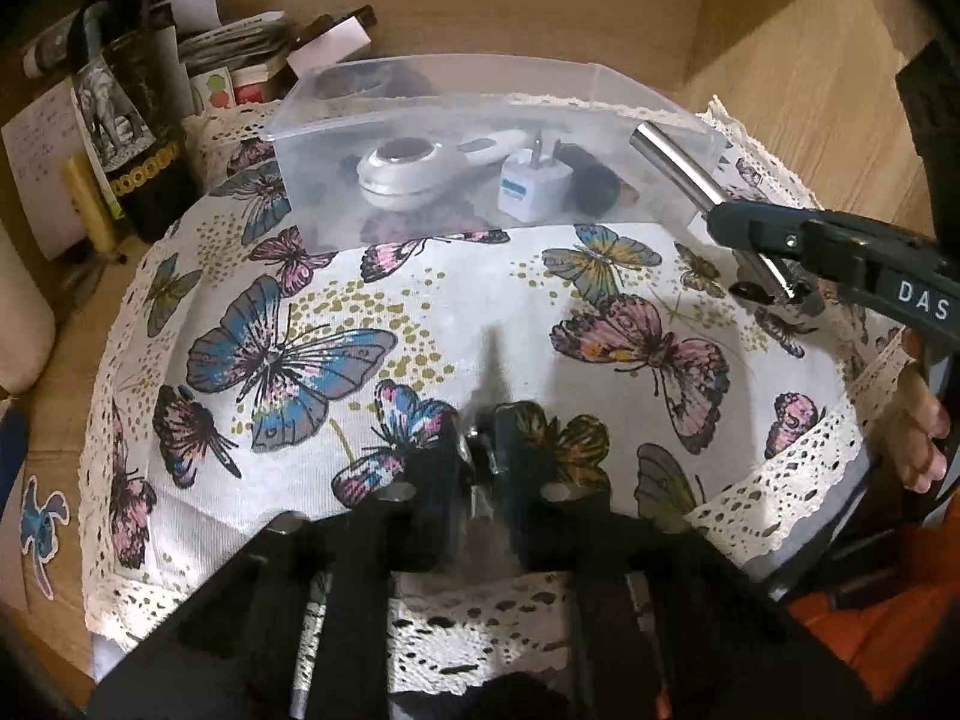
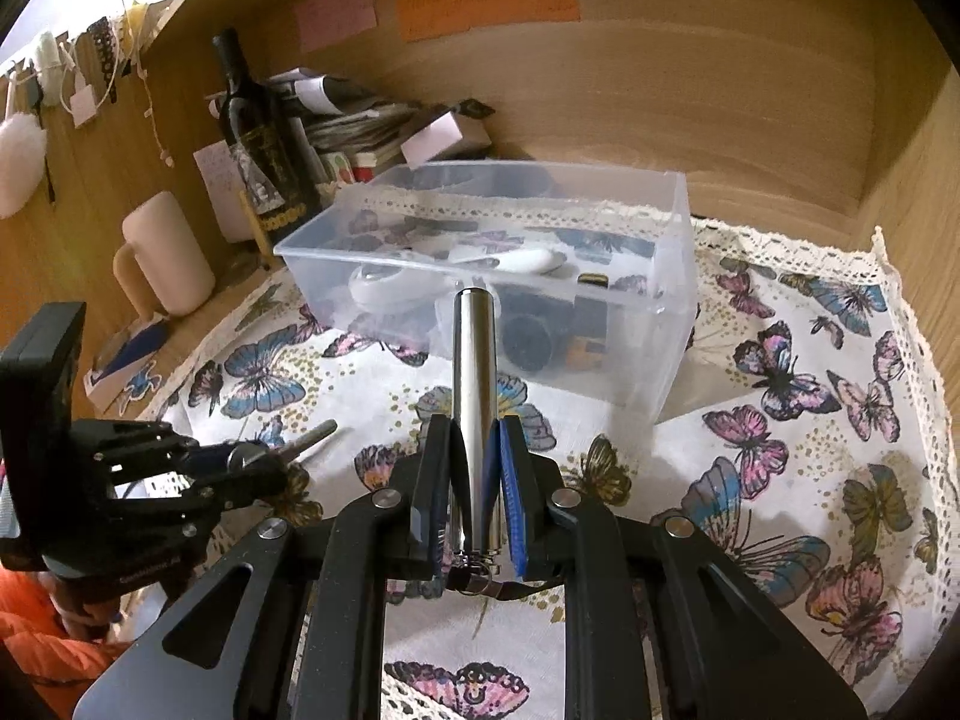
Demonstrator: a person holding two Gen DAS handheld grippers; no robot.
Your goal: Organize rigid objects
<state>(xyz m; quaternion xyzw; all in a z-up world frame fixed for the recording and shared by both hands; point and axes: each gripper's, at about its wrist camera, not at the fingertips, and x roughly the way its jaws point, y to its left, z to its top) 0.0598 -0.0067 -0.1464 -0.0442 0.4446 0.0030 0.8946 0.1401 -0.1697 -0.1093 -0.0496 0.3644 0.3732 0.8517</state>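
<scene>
A clear plastic box (image 1: 420,90) (image 2: 678,312) stands on the butterfly cloth at the back. It holds a white round device (image 1: 402,168), a white plug adapter (image 1: 534,186) and dark items. My right gripper (image 2: 474,456) (image 1: 744,234) is shut on a shiny metal cylinder (image 2: 474,372) (image 1: 678,162), held above the cloth just in front of the box. My left gripper (image 1: 486,450) (image 2: 282,456) is shut on a small thin metal piece (image 2: 315,435) low over the cloth, left of the right gripper.
A dark wine bottle (image 2: 258,138) (image 1: 132,120), stacked papers (image 2: 354,126) and a beige mug (image 2: 168,252) stand to the left of the box. Wooden walls (image 2: 720,90) close in the back and right. The lace-edged cloth (image 1: 600,312) covers the surface.
</scene>
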